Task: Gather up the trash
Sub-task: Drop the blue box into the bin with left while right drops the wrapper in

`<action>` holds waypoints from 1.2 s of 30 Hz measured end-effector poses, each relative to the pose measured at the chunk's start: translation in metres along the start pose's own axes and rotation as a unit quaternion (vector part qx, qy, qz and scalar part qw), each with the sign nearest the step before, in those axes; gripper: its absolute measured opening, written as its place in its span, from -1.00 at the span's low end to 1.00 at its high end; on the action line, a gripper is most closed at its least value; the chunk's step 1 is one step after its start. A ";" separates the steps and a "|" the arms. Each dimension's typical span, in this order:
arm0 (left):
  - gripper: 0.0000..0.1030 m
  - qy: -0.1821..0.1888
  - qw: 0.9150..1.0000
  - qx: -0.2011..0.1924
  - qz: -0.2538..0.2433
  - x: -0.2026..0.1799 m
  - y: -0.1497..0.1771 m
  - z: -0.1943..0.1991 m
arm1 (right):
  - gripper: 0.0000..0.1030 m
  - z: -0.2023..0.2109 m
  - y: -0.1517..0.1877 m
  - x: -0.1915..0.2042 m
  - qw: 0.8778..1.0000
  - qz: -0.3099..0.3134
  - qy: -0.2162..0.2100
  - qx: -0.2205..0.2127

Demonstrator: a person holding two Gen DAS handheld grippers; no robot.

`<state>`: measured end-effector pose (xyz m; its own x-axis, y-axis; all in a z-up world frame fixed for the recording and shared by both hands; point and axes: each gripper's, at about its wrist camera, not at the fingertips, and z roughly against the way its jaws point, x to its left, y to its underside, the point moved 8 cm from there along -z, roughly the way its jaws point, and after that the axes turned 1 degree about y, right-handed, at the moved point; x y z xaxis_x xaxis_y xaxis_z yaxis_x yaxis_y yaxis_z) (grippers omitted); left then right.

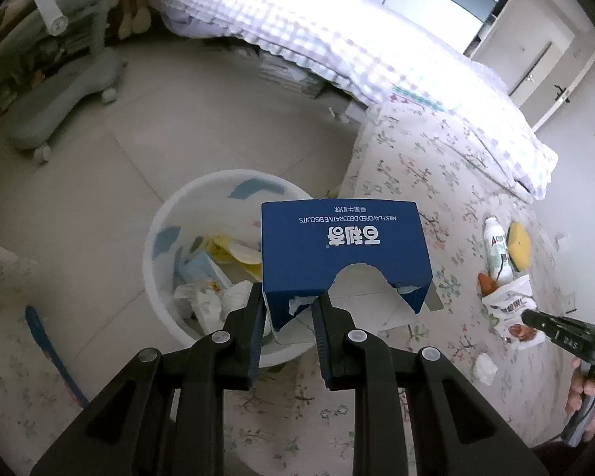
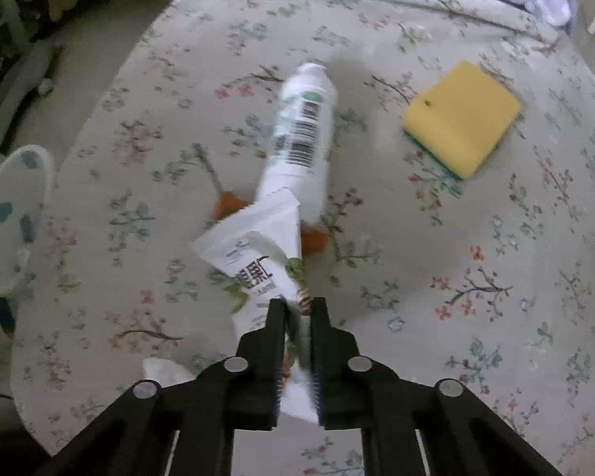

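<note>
Left tongs clamped on torn blue biscuit box, over white trash bin on tiled floor; right tongs gripping white snack wrapper; floral-cloth table: bottle at 12 o'clock, yellow sponge at 2

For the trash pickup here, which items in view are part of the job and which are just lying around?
Part of the job:
- blue biscuit box, held by the left gripper
- white snack wrapper, held by the right gripper
- white bin holding trash
- white bottle, crumpled tissue, likely trash

Lying about:
- yellow sponge
- floral bedcover
- checked quilt
</note>
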<state>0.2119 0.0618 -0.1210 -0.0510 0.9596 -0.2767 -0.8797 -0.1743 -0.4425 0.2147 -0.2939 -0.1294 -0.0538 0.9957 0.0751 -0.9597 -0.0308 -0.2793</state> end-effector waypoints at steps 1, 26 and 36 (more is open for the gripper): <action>-0.53 -0.001 1.000 0.000 0.002 0.002 -0.001 -0.001 | -0.85 0.001 0.000 0.003 1.000 0.002 -0.004 -0.003; 0.37 -0.073 0.996 0.005 0.046 0.058 0.000 -0.004 | -0.86 0.014 -0.026 0.101 0.994 0.045 -0.082 -0.048; 0.71 -0.119 0.992 -0.012 0.032 0.086 0.002 0.018 | -0.85 -0.008 -0.043 0.178 0.989 0.068 -0.118 -0.047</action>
<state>0.1970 0.1481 -0.1310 -0.2198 0.9708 -0.0966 -0.8597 -0.2395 -0.4511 0.2491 -0.1148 -0.1120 -0.2555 0.9340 0.2496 -0.9096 -0.1447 -0.3895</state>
